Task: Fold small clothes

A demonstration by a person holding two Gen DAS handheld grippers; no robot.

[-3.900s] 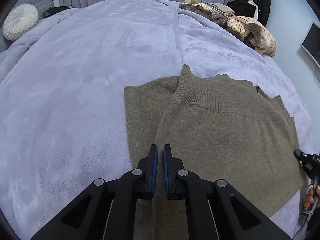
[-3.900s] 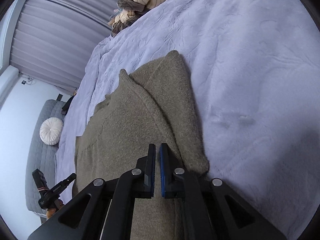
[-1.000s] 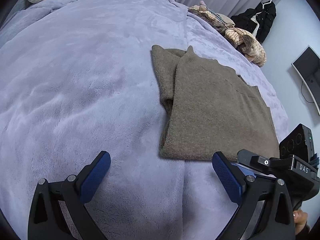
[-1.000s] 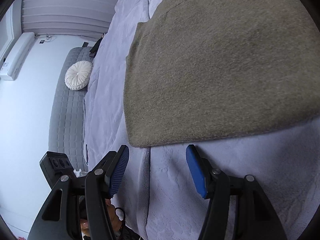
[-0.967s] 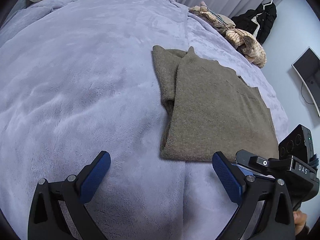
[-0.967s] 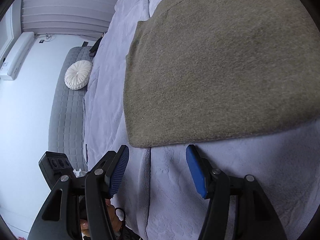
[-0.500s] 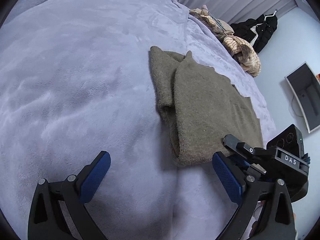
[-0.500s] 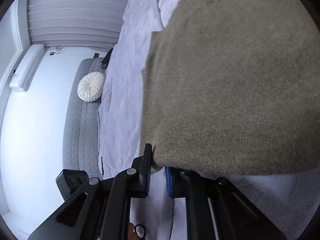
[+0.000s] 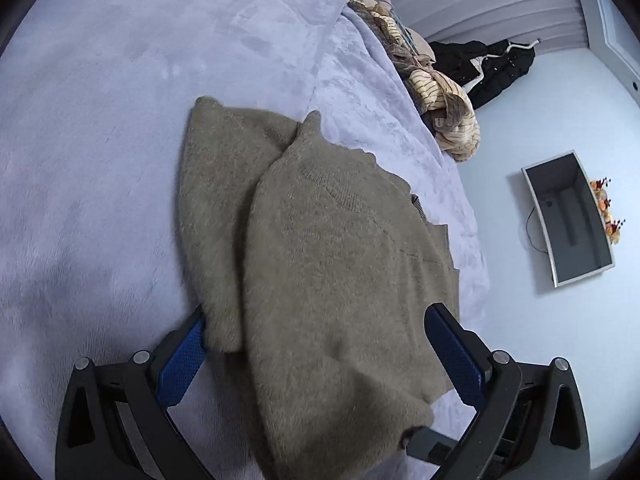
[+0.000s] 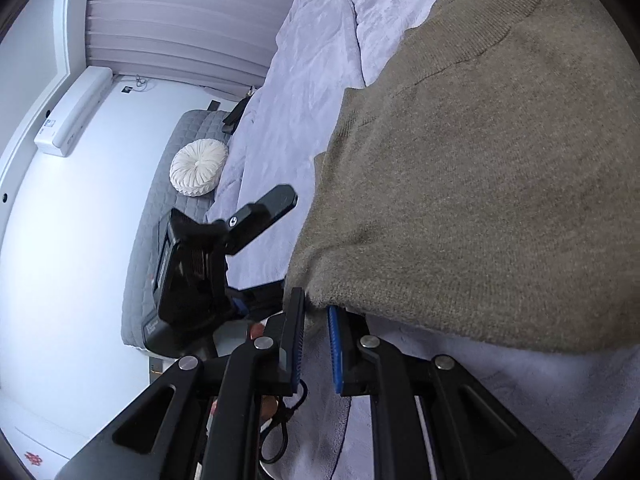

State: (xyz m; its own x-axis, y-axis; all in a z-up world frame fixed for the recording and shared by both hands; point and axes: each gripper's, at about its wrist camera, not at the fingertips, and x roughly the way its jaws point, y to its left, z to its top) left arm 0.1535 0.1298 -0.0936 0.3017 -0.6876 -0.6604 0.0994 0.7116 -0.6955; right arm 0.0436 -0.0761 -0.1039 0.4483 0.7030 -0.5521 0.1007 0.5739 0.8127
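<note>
An olive-brown knit sweater (image 9: 328,248) lies on the lavender blanket (image 9: 100,140), one sleeve folded along its left side. My left gripper (image 9: 318,356) is open and wide, its blue pads (image 9: 180,360) standing on either side of the sweater's near hem without pressing on it. In the right wrist view the sweater (image 10: 480,180) fills the upper right. My right gripper (image 10: 314,320) is shut on its near hem corner, which is raised off the blanket. The left gripper's finger and camera body (image 10: 224,240) show just to the left of it.
A pile of striped and beige clothes (image 9: 440,112) sits at the bed's far right edge, with a black jacket (image 9: 488,68) behind it. A screen (image 9: 568,216) hangs on the right wall. A round white cushion (image 10: 198,174) rests on a grey quilted surface.
The left gripper moved forward until the sweater's hem lay between its open fingers. The right gripper closed on the hem corner and lifted it slightly.
</note>
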